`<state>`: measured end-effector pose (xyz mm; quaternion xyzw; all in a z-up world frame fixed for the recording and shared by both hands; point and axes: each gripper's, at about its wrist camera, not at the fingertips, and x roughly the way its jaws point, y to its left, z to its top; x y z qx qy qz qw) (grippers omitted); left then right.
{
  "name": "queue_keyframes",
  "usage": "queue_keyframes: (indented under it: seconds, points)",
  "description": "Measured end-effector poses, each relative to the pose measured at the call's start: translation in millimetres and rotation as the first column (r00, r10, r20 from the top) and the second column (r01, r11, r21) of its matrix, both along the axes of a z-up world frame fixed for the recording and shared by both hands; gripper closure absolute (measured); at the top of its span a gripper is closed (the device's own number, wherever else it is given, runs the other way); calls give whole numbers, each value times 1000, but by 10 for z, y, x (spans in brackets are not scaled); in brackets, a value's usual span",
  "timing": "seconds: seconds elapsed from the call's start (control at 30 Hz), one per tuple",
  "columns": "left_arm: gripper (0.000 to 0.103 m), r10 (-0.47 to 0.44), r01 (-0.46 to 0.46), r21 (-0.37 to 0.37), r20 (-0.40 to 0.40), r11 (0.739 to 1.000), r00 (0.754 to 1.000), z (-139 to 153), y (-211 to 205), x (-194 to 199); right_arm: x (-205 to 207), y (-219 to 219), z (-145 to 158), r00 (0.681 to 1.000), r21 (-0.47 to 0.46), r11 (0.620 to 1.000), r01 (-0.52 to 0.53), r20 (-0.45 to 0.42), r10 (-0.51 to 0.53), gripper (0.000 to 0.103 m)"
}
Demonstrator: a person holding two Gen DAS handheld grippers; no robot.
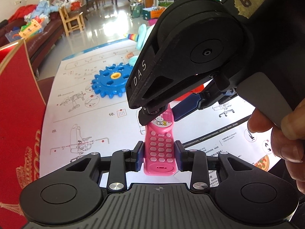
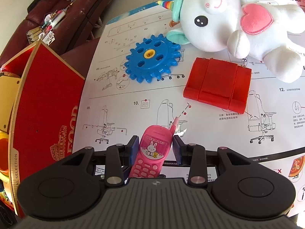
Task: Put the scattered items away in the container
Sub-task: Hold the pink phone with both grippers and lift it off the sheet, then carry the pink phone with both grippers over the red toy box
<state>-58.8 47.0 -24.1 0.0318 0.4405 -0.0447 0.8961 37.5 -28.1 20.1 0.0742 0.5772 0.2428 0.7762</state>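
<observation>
Both the left gripper [image 1: 158, 157] and right gripper [image 2: 155, 148] clamp the pink toy phone [image 1: 159, 145], light, rigid, slick plastic best pinched across its narrow sides.

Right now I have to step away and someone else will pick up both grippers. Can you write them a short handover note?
Left gripper: shut on the keypad end of the pink toy phone.
Right gripper: shut on the phone's screen end.
Phone: held by both, over the instruction sheet.
Container: red box at the left; one yellow toy shows inside.
Still on the sheet: blue gear, red plastic block, plush unicorn.
Left to do: put the phone in the box, then likely those three.
</observation>
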Motion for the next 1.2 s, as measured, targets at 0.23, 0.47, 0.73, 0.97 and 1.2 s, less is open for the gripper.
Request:
queue_keyframes:
  seconds: [0.23,0.47,0.73,0.97,1.2]
  points:
    - [70,32,-32,3,70,999,997,316,-9,-283,-229,-4,343,996,42,998,-49,78,45,60]
    - [70,67,-72,25,153,997,986,672,5,-521,-431,57,729,983,76,992,-100,163,86,60]
    - [70,192,-205,18,276,979,942,1205,342,-980,-757,495,1317,931,117,956,-268,288,225,60]
    - [70,373,-397,-4,348,918,860,1533,786,-1643,-1303,1177,1702,826,130,858,-496,375,421,60]
    - [70,561,-591,-29,353,806,748,1656,1104,-2269,-1958,1876,1810,688,118,706,-698,385,616,60]
